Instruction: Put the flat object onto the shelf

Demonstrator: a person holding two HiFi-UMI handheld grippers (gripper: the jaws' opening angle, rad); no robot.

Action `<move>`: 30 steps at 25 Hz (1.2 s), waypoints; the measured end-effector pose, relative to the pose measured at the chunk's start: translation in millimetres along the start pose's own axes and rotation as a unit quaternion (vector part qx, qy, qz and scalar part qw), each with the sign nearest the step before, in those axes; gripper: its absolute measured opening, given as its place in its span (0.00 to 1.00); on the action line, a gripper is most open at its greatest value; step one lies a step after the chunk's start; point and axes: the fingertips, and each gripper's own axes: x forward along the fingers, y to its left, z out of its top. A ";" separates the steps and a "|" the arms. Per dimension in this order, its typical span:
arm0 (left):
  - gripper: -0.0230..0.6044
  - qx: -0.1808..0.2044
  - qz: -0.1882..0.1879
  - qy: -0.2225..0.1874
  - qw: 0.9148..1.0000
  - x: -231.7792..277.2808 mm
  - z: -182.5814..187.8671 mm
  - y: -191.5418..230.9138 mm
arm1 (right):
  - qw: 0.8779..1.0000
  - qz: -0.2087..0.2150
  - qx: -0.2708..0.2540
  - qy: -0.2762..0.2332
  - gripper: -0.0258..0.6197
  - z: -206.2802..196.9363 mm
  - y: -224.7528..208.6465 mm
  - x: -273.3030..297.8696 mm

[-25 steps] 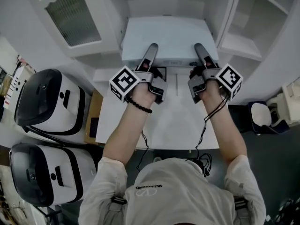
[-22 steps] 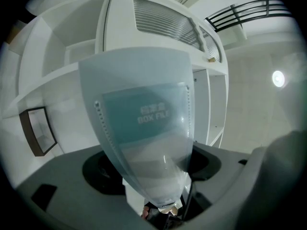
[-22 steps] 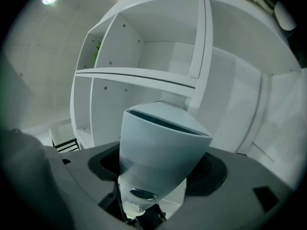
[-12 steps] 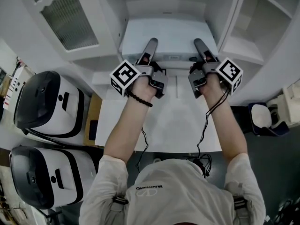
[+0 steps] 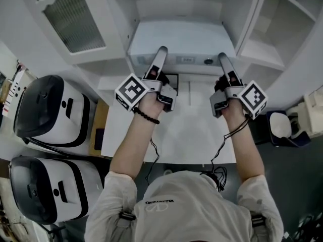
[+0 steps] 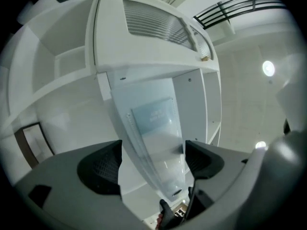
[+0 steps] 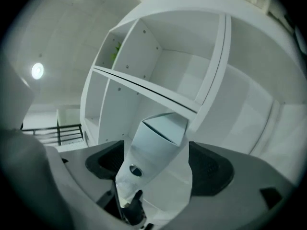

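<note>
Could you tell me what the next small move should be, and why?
I'd probably draw both grippers straight back. The flat box appears to rest on the shelf, and the jaws of the left gripper and right gripper are opening around its near edge.

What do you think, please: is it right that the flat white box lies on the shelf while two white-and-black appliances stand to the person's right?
Not quite: the head view shows the two white-and-black appliances stand to the person's left, not right. The flat white box does lie on the shelf.
</note>
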 end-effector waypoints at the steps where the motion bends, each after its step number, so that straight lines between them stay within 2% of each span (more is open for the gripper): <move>1: 0.67 0.006 -0.003 0.002 1.000 -12.1 -3.2 -2.5 | 1.000 -0.008 -0.024 -0.009 0.66 0.5 -1.0 -16.6; 2: 0.67 0.027 0.001 0.006 1.000 -27.6 -6.8 -4.0 | 0.998 -0.024 -0.060 -0.018 0.60 0.7 -3.3 -34.8; 3: 0.67 0.070 0.017 0.014 0.997 -45.3 -9.9 -2.9 | 0.993 -0.042 -0.109 -0.024 0.51 1.2 -5.8 -52.2; 4: 0.63 0.129 0.032 0.024 0.991 -61.6 -12.9 -3.0 | 0.984 -0.057 -0.166 -0.026 0.41 0.9 -6.4 -66.1; 6: 0.42 0.245 0.028 0.043 0.968 -81.3 -20.5 -15.1 | 0.964 -0.062 -0.259 -0.025 0.21 -7.7 -2.1 -80.7; 7: 0.30 0.300 0.020 0.051 0.952 -85.4 -24.2 -23.0 | 0.953 -0.060 -0.296 -0.021 0.18 -14.2 1.8 -82.9; 8: 0.18 0.354 0.014 0.059 0.933 -86.1 -27.3 -30.4 | 0.943 -0.057 -0.328 -0.017 0.13 -20.1 7.8 -82.6; 9: 0.08 0.409 0.012 0.068 0.910 -84.1 -29.9 -36.9 | 0.933 -0.048 -0.356 -0.013 0.10 -25.5 16.4 -80.5; 11: 0.04 0.506 0.020 0.082 0.858 -75.8 -33.1 -47.5 | 0.920 -0.023 -0.391 0.000 0.06 -36.7 37.3 -71.6; 12: 0.04 0.543 0.026 0.085 0.835 -70.5 -33.2 -51.3 | 0.915 -0.011 -0.403 0.009 0.06 -42.4 46.6 -64.7; 13: 0.04 0.569 0.033 0.085 0.817 -64.4 -32.1 -53.4 | 0.911 -0.004 -0.413 0.019 0.06 -47.5 53.6 -56.0; 14: 0.04 0.585 0.042 0.082 0.806 -57.7 -30.1 -53.4 | 0.907 0.000 -0.420 0.026 0.06 -51.4 57.9 -46.3; 15: 0.04 0.592 0.051 0.080 0.800 -50.7 -28.0 -51.3 | 0.905 -0.001 -0.425 0.032 0.06 -53.9 59.5 -36.3; 16: 0.04 0.593 0.059 0.078 0.799 -43.8 -26.4 -47.6 | 0.903 -0.005 -0.429 0.034 0.06 -55.2 58.7 -26.7; 17: 0.04 0.589 0.065 0.079 0.801 -37.5 -25.4 -42.9 | 0.901 -0.013 -0.432 0.036 0.06 -55.5 55.9 -17.9; 19: 0.04 0.574 0.072 0.080 0.812 -27.7 -24.4 -34.4 | 0.900 -0.033 -0.432 0.034 0.06 -53.7 46.9 -3.6; 21: 0.04 0.562 0.073 0.077 0.820 -21.0 -22.6 -30.9 | 0.907 -0.046 -0.417 0.027 0.06 -49.2 38.5 5.4; 23: 0.04 0.561 0.074 0.075 0.821 -15.2 -21.0 -28.7 | 0.913 -0.051 -0.403 0.019 0.06 -44.7 32.9 12.1; 30: 0.04 0.554 0.075 0.073 0.826 8.3 -15.7 -16.4 | 0.921 -0.062 -0.385 0.018 0.06 -36.2 18.1 36.0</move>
